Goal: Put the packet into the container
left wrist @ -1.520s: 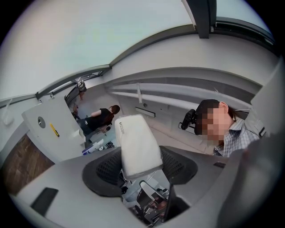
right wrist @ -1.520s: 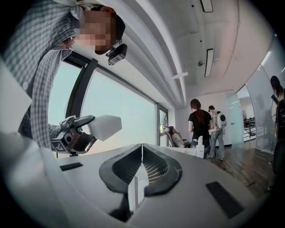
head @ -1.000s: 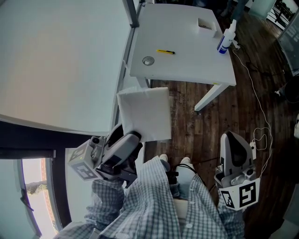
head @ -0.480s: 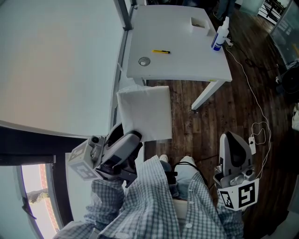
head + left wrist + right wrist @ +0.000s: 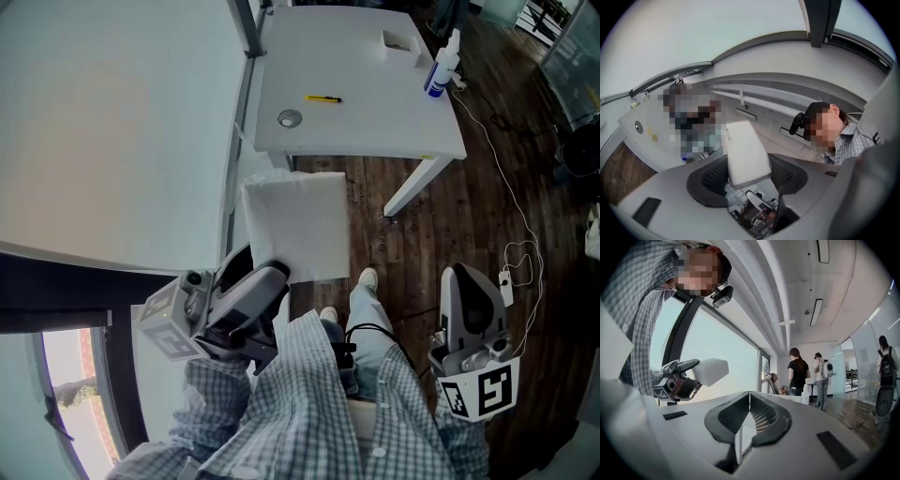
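Observation:
A white flat packet [image 5: 295, 230] sticks out forward from my left gripper [image 5: 271, 276], which is shut on its near end, held at waist height above the dark wood floor. In the left gripper view the packet [image 5: 746, 153] stands up between the jaws of the left gripper [image 5: 748, 177]. My right gripper [image 5: 466, 273] hangs at the lower right, shut with nothing in it; in its own view the right gripper [image 5: 749, 402] has its jaws pressed together. That view also catches the left gripper [image 5: 680, 375] with the packet [image 5: 712, 371]. I cannot make out a container in any view.
A white table [image 5: 375, 131] stands ahead with a yellow pen [image 5: 324, 98], a small round object [image 5: 290, 118] and a spray bottle [image 5: 438, 69]. A larger white surface [image 5: 112, 122] fills the left. A white cable [image 5: 520, 234] trails on the floor. Several people stand far off [image 5: 799, 371].
The person's foot has stepped forward beside the packet, and the packet has shifted slightly right. Both grippers keep their places in view.

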Action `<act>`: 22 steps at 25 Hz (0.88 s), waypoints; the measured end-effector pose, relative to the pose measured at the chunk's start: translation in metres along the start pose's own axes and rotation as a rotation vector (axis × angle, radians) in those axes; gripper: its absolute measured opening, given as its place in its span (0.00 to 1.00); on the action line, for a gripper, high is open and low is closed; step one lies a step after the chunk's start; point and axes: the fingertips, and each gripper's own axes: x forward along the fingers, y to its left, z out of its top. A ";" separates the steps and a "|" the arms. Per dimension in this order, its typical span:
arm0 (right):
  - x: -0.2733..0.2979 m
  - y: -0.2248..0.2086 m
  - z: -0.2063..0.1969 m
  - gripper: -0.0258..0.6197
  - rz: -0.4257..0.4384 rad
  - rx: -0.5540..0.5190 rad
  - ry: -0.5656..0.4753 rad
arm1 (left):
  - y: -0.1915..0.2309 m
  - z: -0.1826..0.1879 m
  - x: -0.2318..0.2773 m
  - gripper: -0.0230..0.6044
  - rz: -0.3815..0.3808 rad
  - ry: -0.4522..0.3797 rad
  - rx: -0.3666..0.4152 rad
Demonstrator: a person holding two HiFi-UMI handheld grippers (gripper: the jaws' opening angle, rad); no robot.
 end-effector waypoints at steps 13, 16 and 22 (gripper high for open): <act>0.019 -0.003 0.001 0.06 0.029 0.005 -0.015 | 0.031 -0.020 0.026 0.46 0.195 0.135 0.254; 0.021 -0.005 -0.001 0.06 0.028 0.005 -0.019 | 0.040 -0.030 0.032 0.46 0.249 0.170 0.326; 0.025 -0.010 -0.004 0.06 0.027 0.009 -0.023 | 0.063 -0.053 0.040 0.46 0.303 0.226 0.394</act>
